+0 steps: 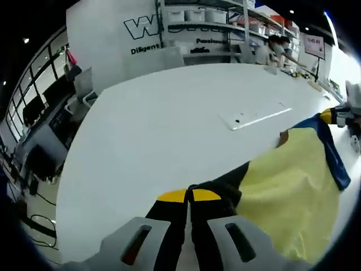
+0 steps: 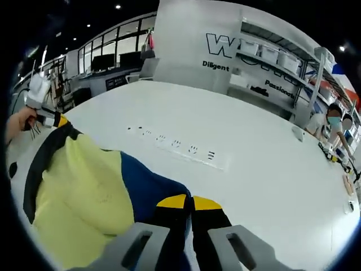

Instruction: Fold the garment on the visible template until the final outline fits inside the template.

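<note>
Left gripper (image 1: 189,196): jaws closed on the black edge of the garment (image 1: 293,192), tips pressed together with cloth between them. Right gripper (image 2: 189,202): jaws likewise closed, clamped on the garment's navy-blue panel (image 2: 144,186).

The garment was a yellow piece with black trim and a navy section. It was held stretched between the two grippers, hanging slack and creased above the white tabletop (image 1: 169,124), close to its near edge.

Judged step: carrying or spreading the garment before a fold. The next move appeared to call for lowering it flat and aligned over the template. No template outline could be identified with certainty.

Farther along the tabletop lay a white strip with dark markings (image 2: 180,144). Shelving (image 2: 271,62) stood beyond.
</note>
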Tool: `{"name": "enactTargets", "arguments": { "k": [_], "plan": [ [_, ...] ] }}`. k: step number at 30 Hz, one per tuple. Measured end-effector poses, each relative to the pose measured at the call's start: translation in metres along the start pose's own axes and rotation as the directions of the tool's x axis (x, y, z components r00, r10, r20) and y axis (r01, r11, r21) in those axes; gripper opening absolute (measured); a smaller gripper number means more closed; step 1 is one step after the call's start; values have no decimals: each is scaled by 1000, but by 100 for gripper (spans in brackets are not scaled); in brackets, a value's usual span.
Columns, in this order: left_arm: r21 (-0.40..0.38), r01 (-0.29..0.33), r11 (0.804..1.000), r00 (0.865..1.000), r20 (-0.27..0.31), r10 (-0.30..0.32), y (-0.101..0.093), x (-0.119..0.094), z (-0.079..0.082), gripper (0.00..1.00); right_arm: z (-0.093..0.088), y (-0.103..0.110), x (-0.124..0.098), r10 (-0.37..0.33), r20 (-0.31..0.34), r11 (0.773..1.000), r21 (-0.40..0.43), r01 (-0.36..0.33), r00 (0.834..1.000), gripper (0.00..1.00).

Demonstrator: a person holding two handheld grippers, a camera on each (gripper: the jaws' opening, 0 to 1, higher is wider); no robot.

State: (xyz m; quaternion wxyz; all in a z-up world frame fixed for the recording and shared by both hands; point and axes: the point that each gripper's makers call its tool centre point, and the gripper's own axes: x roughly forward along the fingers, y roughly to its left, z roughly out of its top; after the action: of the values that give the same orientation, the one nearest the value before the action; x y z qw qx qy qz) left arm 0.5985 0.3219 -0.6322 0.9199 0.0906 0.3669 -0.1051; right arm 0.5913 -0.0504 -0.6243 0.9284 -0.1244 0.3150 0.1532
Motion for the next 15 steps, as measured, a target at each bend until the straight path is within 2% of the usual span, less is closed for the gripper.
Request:
{"name": "enactTargets", "arguments": {
  "k": [5,8,10,13,15],
  "plan": [
    [15,-18,1000,1000,-19,19,0,8,-3,3,-4,-4,9,-11,8,999,46,11,1000,0],
    [26,-26,999,999,-25,27,0,11,-4,3,-6,-3,13,-5,12,999,39,4,1000,0],
    [31,-27,999,999,-29,28,-1,14,-6,3,-12,-4,17,-6,-9,999,33,6,1000,0],
    [44,-23,999,999,-48,25,-1,21,-11,3,-15,-5,20,1,-11,999,42,0,1000,0],
    [30,-9,1000,997,-81,12,-2,25,-15,3,-18,-4,24,17,-16,999,44,-16,1000,0]
  ]
}}
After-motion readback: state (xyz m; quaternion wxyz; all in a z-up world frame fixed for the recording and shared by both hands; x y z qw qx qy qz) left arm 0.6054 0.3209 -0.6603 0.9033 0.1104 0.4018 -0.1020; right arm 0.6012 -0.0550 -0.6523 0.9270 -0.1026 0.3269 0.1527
